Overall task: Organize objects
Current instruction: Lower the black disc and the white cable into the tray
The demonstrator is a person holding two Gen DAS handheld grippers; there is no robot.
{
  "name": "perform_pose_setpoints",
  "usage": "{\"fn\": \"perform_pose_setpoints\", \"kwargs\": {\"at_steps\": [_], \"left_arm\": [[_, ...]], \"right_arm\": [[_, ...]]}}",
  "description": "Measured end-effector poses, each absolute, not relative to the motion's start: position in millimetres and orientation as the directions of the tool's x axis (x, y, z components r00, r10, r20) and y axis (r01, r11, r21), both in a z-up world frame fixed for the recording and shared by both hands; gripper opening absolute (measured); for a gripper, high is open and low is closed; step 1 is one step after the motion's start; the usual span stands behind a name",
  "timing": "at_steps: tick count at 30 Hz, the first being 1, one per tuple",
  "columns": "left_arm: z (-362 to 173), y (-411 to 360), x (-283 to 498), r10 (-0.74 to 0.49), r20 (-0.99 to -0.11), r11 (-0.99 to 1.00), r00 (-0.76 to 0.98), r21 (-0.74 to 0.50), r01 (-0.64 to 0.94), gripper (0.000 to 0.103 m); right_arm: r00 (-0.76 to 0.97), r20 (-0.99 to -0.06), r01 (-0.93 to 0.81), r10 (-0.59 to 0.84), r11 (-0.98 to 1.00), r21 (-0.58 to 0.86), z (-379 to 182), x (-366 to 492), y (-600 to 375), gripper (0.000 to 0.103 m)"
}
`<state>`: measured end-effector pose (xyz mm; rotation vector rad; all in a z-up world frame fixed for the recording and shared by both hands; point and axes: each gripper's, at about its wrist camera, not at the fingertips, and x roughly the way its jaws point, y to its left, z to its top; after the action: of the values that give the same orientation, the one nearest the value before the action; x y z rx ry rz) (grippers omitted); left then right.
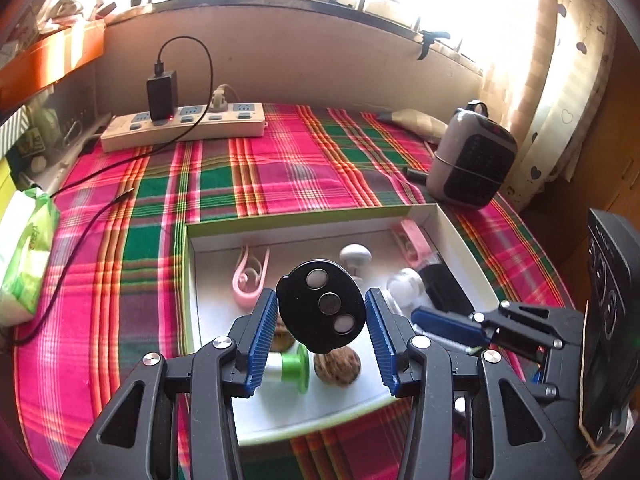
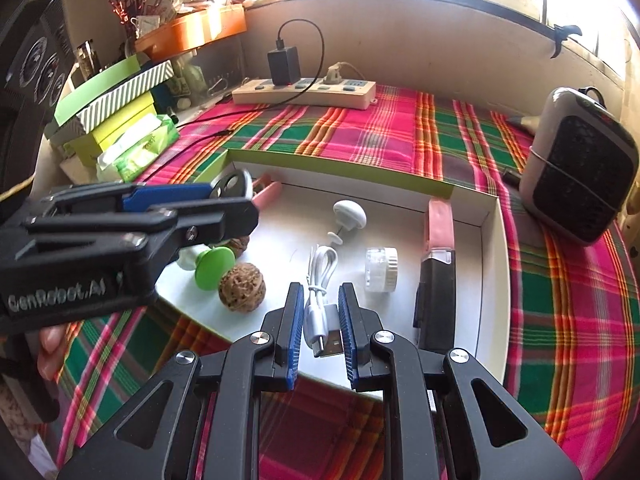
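Observation:
A white open box (image 1: 460, 248) (image 2: 494, 240) lies on the plaid cloth. In it are a pink clip (image 1: 248, 276), a white knob (image 1: 355, 256) (image 2: 350, 214), a clear jar (image 1: 406, 286) (image 2: 381, 269), a pink-and-black lighter-like item (image 2: 438, 264), a green spool (image 1: 294, 366) (image 2: 214, 266) and a walnut (image 1: 337, 365) (image 2: 242, 286). My left gripper (image 1: 321, 316) (image 2: 236, 196) is shut on a black round three-button disc (image 1: 321, 312) (image 2: 231, 185) above the box. My right gripper (image 2: 319, 312) (image 1: 440, 324) is shut on a white coiled USB cable (image 2: 320, 292) at the box's near edge.
A power strip (image 1: 184, 122) (image 2: 304, 90) with a black charger and a cord stands at the back. A small heater (image 1: 472, 156) (image 2: 580, 168) stands on the right. A tissue pack (image 1: 24, 256) (image 2: 140, 148) and stacked green boxes (image 2: 112, 112) are on the left.

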<state>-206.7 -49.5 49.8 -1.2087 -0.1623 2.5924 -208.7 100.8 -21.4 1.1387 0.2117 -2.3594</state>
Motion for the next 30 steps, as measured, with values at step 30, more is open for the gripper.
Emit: {"fn": "perform_pose_setpoints", "kwargs": {"at_steps": [30], "left_arm": [[20.1,-29.0,-256.7,0.239,-0.799,-0.967,-0.552,-0.143,-0.212,0.044]], "right_arm": [[-0.543,-0.777,0.505,-0.319,-0.863,0.001,-35.4,-222.6,95.8,0.019]]}}
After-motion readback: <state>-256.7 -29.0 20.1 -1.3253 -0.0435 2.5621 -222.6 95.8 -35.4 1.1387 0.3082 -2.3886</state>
